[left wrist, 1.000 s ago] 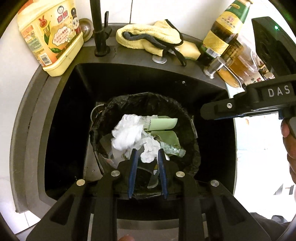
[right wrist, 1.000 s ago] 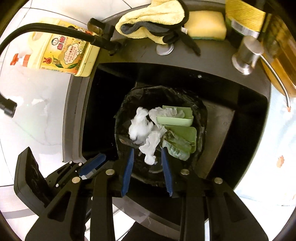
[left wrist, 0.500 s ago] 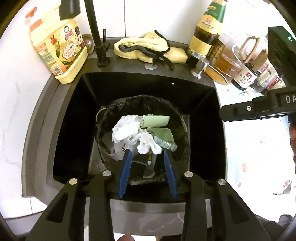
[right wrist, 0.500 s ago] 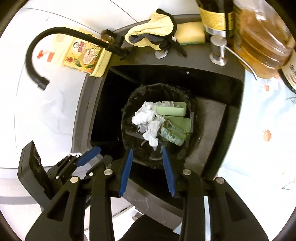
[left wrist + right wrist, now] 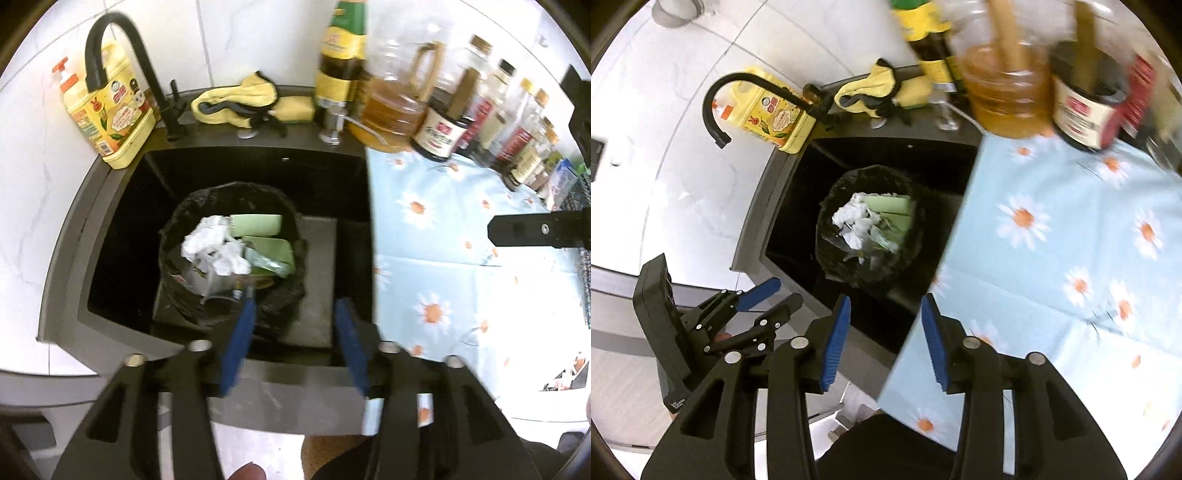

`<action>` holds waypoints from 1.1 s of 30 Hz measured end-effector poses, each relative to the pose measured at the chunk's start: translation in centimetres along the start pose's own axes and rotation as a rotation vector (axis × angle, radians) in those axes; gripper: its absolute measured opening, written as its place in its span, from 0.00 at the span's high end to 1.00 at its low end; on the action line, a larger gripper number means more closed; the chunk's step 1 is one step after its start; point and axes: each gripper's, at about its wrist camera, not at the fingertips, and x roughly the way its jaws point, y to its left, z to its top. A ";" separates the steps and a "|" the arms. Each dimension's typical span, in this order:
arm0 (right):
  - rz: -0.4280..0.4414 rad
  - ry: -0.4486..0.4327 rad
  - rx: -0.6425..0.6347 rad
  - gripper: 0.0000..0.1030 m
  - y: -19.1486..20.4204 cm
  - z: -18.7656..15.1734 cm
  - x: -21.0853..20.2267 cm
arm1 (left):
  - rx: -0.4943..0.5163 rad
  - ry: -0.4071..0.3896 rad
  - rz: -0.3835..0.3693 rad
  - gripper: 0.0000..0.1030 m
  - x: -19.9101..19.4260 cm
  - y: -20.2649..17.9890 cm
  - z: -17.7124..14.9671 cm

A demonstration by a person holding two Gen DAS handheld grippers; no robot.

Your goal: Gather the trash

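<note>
While both grippers, left (image 5: 293, 334) and right (image 5: 884, 332), hover empty with fingers apart, a trash-filled bin (image 5: 207, 314) sits inside the sink (image 5: 122, 229).

Bright, even light — fisheye-warped, motion-blurred edges

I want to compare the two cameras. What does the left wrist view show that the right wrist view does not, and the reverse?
Only the left wrist view shows the row of small bottles far along the counter. Only the right wrist view shows the left gripper from outside, open and empty. Both share the trash bin in the sink, the crumpled tissue, the yellow detergent bottle, the black faucet and the daisy tablecloth.
</note>
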 end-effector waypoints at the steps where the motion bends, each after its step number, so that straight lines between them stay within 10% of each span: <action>1: -0.006 -0.009 0.000 0.56 -0.6 -0.6 -0.6 | 0.008 -0.006 -0.001 0.47 -0.5 -1.0 -0.4; 19: -0.078 -0.159 -0.061 0.29 -9.2 -11.3 -10.8 | 0.044 -0.062 -0.005 0.29 -6.1 -12.7 -6.5; 23: -0.087 -0.206 -0.105 0.12 -9.1 -13.1 -11.7 | 0.049 -0.067 0.012 0.26 -6.6 -13.5 -7.4; 33: -0.205 -0.302 -0.120 0.05 -7.9 -15.2 -11.8 | 0.015 -0.119 0.018 0.09 -7.5 -12.3 -8.6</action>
